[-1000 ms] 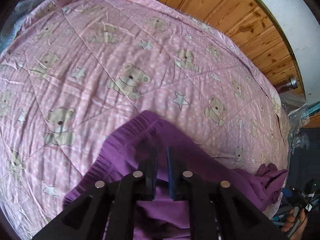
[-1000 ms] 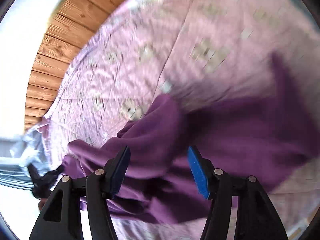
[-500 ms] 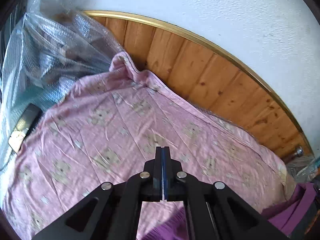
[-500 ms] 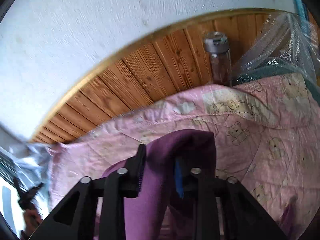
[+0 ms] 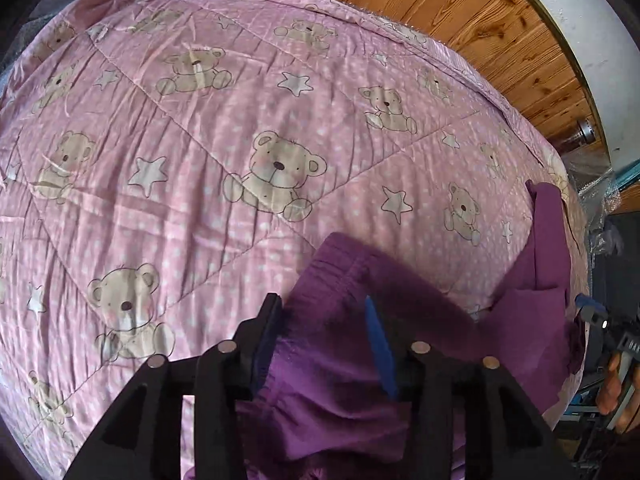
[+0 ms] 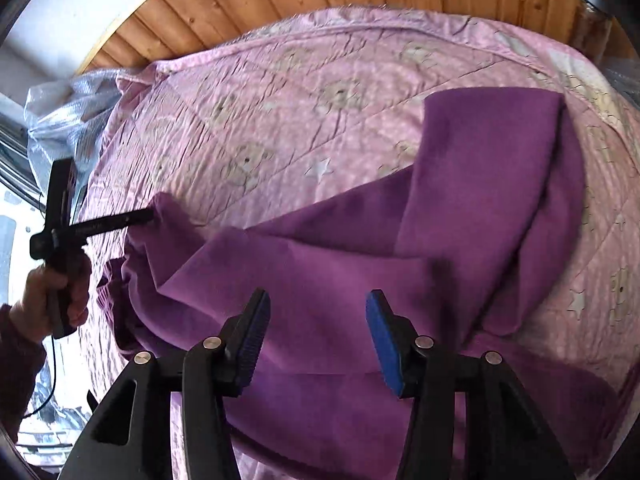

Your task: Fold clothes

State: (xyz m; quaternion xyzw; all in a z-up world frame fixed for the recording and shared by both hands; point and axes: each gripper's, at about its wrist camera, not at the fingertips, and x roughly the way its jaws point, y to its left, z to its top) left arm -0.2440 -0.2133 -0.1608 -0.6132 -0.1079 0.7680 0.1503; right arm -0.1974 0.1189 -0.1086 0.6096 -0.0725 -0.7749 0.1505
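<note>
A purple garment (image 6: 480,184) lies spread on the pink teddy-bear quilt (image 5: 200,160), one part folded up toward the far right. Its gathered elastic waistband (image 5: 340,272) shows in the left wrist view, running between the fingers of my open left gripper (image 5: 324,328). My right gripper (image 6: 318,332) is open just above the smooth purple cloth, holding nothing. In the right wrist view the left gripper (image 6: 140,218) shows at the garment's left edge, held by a hand (image 6: 48,296). The right gripper (image 5: 592,312) peeks in at the left wrist view's right edge.
Wooden panelling (image 5: 480,12) and a white wall (image 6: 80,8) run behind the bed. A bubble-wrap bundle (image 6: 64,120) sits past the quilt's far left corner. A metal-capped jar (image 5: 584,132) stands by the panelling at the right.
Half a second ago both grippers were shut and raised toward the wall, the right one on purple cloth. Now both are open and low over the bed, and the garment lies on the quilt.
</note>
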